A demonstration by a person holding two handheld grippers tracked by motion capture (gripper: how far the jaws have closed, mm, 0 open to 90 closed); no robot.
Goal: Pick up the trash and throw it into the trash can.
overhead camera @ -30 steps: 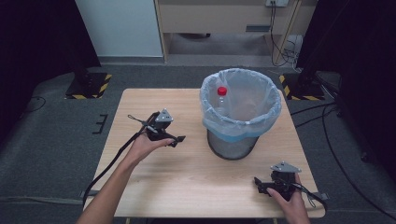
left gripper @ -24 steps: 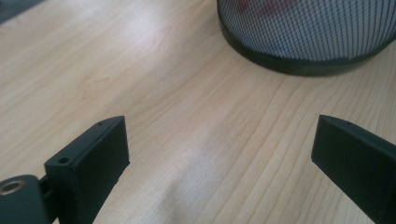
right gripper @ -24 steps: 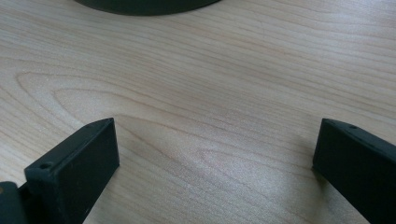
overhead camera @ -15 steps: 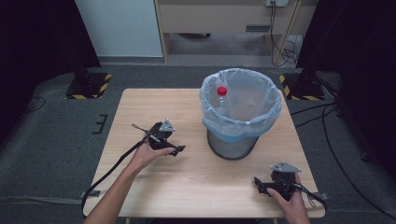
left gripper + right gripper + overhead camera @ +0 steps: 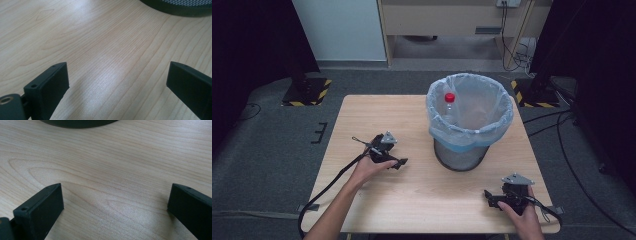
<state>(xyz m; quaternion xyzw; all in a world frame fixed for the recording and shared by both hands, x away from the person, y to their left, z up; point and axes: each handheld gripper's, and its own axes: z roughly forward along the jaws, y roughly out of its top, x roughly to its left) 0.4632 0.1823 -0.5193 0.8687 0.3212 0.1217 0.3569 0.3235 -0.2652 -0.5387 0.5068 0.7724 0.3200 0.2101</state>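
Note:
A wire waste bin (image 5: 460, 152) lined with a pale blue bag (image 5: 469, 107) stands on the wooden table (image 5: 412, 125), right of centre. Inside it a clear bottle with a red cap (image 5: 449, 98) leans against the far left wall. My left gripper (image 5: 398, 164) rests low over the table to the left of the bin, open, nothing between its jaws; in the left gripper view the gripper (image 5: 117, 82) frames bare wood with the bin's base (image 5: 180, 6) ahead. My right gripper (image 5: 490, 197) sits near the front right edge, open and empty, and in the right gripper view it (image 5: 115, 207) faces the bin's base (image 5: 77, 123).
Black stands with yellow-striped feet (image 5: 307, 90) flank the table on the grey floor. A white panel (image 5: 342, 30) and a wooden cabinet (image 5: 442, 20) stand behind, with cables (image 5: 517, 45) at the right. Each gripper trails a cable (image 5: 324, 187) off the front edge.
My left gripper has drawn back toward the person and down to the table, away from the bin. The right gripper has stayed put.

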